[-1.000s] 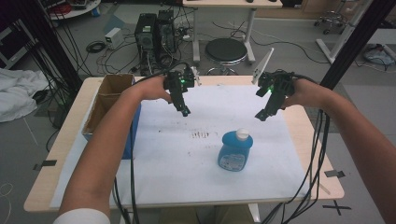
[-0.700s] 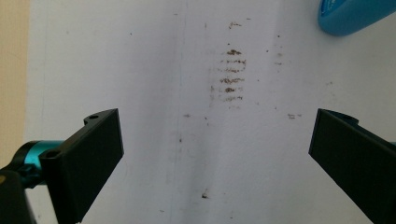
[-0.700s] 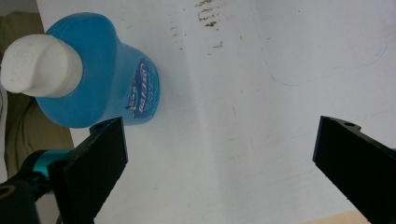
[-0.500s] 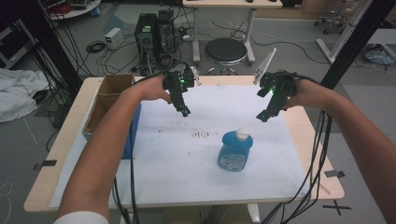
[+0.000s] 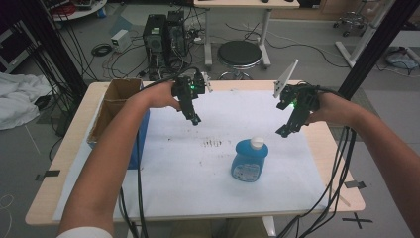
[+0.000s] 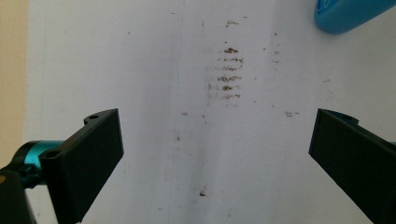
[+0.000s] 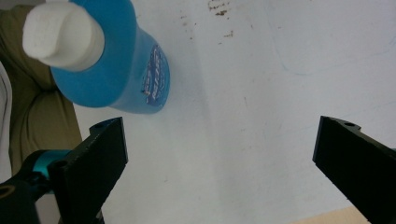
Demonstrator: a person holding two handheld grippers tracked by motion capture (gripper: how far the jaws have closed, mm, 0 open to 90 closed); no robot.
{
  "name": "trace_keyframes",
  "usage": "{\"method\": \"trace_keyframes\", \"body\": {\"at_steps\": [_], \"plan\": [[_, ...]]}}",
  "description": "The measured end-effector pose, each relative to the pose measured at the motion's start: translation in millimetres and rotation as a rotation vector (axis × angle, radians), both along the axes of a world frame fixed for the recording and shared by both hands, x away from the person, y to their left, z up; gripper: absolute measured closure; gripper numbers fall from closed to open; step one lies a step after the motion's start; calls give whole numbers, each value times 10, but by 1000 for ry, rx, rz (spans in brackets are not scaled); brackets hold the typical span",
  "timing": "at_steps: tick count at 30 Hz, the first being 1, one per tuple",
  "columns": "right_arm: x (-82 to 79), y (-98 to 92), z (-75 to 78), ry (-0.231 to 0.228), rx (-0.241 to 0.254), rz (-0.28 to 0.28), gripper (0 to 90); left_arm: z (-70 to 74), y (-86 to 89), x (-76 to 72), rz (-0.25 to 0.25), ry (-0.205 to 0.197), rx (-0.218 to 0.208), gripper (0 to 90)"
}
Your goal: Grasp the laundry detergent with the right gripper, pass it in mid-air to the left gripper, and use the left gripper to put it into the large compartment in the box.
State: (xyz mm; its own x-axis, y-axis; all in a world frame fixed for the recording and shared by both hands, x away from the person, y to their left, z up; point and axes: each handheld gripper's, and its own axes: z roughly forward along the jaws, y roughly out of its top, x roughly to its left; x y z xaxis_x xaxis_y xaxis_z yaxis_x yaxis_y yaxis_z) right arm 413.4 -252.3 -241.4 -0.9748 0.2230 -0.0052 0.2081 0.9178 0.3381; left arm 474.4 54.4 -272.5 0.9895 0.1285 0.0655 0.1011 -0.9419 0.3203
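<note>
- High view: a blue soap bottle [image 5: 249, 159] with a white cap stands upright on the white-covered surface [image 5: 173, 168]. The left gripper [image 5: 194, 118] hangs beyond the bottle and well to its left; the right gripper [image 5: 282, 132] hangs just beyond the bottle, to its right. Compared with half a second ago, both grippers sit almost where they were and the bottle has not moved, so the reach for it looks barely begun. A cardboard box [image 5: 111, 106] rests at the surface's edge, far left of the bottle.
- Left gripper view: the fingers [image 6: 88, 161] are spread wide over bare, stained paper, grasping nothing; a blue corner of the bottle sits at top right.
- Right gripper view: the fingers [image 7: 93, 163] are likewise released and empty, the bottle just ahead of the left-hand finger and not yet between the two.
</note>
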Motion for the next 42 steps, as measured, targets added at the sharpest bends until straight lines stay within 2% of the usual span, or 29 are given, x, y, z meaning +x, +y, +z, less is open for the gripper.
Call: {"method": "trace_keyframes", "body": {"at_steps": [3,8,12,13,18,21,22,24,29,30,34,37,42], "plan": [[-14,-18,-6,1,2,-3,21,-10,4,3,-5,-1,0,29],[-125,-105,-53,-7,43,-8,21,-24,0,10,-10,4,2,29],[-205,-125,-99,8,63,0,21,-25,-16,7,-13,1,-3,29],[-287,-165,-141,17,101,3,21,-24,-28,1,-17,0,0,30],[-399,-219,-239,9,155,3,21,-34,-47,-13,-28,0,1,29],[-415,-228,-260,7,169,2,21,-34,-47,-13,-28,0,1,30],[-487,-271,-355,10,222,-14,21,-49,-50,-18,-33,1,5,29],[-535,-285,-409,16,253,-16,21,-61,-46,-19,-30,5,3,30],[-612,-278,-486,14,276,-8,21,-78,-33,-25,-27,6,4,30],[-667,-270,-559,3,311,-4,21,-79,-25,-26,-27,3,7,29],[-698,-278,-646,-4,344,-15,21,-78,-13,-36,-23,7,5,29],[-725,-304,-764,-9,391,-31,21,-81,-2,-46,-21,5,4,29],[-742,-320,-858,-19,432,-47,21,-90,-3,-56,-18,5,4,29]]}}
